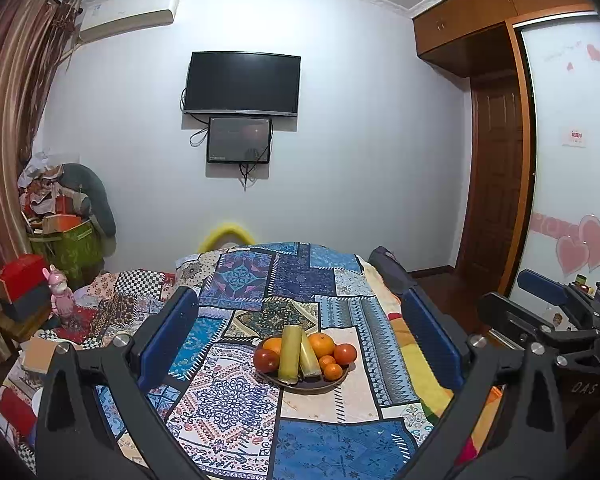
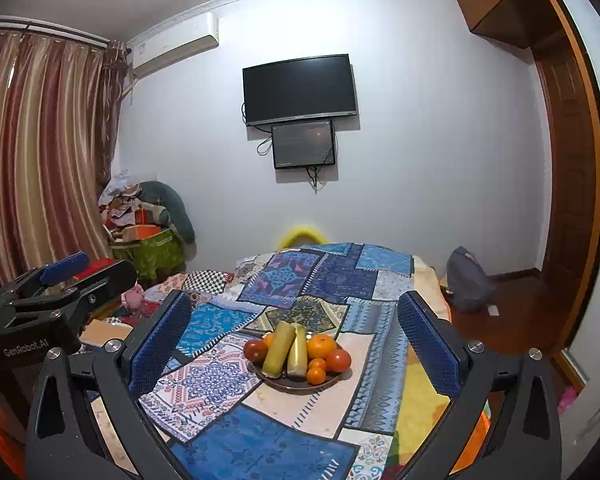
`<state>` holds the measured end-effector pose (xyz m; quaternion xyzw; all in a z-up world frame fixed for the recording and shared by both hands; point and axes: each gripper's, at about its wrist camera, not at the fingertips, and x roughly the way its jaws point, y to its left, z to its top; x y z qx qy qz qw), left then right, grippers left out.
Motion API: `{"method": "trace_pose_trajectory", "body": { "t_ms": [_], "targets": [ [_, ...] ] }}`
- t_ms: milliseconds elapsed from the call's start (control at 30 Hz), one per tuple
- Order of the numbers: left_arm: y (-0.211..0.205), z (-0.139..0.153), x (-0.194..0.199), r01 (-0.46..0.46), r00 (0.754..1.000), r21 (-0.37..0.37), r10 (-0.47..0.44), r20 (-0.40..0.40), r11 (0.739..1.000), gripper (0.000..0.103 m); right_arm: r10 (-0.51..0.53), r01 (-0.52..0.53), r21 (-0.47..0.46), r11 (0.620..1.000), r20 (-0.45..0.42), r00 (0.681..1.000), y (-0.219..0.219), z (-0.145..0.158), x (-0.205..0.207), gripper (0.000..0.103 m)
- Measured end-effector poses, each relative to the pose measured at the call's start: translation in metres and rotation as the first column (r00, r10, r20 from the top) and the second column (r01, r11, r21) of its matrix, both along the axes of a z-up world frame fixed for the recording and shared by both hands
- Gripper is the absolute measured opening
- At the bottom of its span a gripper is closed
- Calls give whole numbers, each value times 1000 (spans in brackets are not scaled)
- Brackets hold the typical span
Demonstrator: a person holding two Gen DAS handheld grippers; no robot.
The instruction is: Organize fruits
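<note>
glossy fruit, patchwork cloth cover

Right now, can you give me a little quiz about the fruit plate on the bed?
1. True or false: both grippers are shut on fruit.
2. How many long yellow-green stalk pieces lie across the plate?
3. Which sits nearest the plate's front edge: A) a small orange, B) the big orange, C) the dark red fruit?

Key
1. False: the left gripper and right gripper are both open and hold nothing.
2. Two, side by side.
3. A.
</note>
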<state>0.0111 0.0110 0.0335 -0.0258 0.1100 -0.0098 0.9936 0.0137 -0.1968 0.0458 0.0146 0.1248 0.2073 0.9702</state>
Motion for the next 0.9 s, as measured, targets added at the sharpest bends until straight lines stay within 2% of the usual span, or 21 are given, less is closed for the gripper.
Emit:
{"method": "trace_pose_trajectory", "body": {
  "t_ms": [900],
  "targets": [
    [-8, 0, -6, 27, 1000, 17, -27, 5, 999, 103, 3, -3, 4, 1000, -5, 1000, 2, 0, -1, 103]
  ]
}}
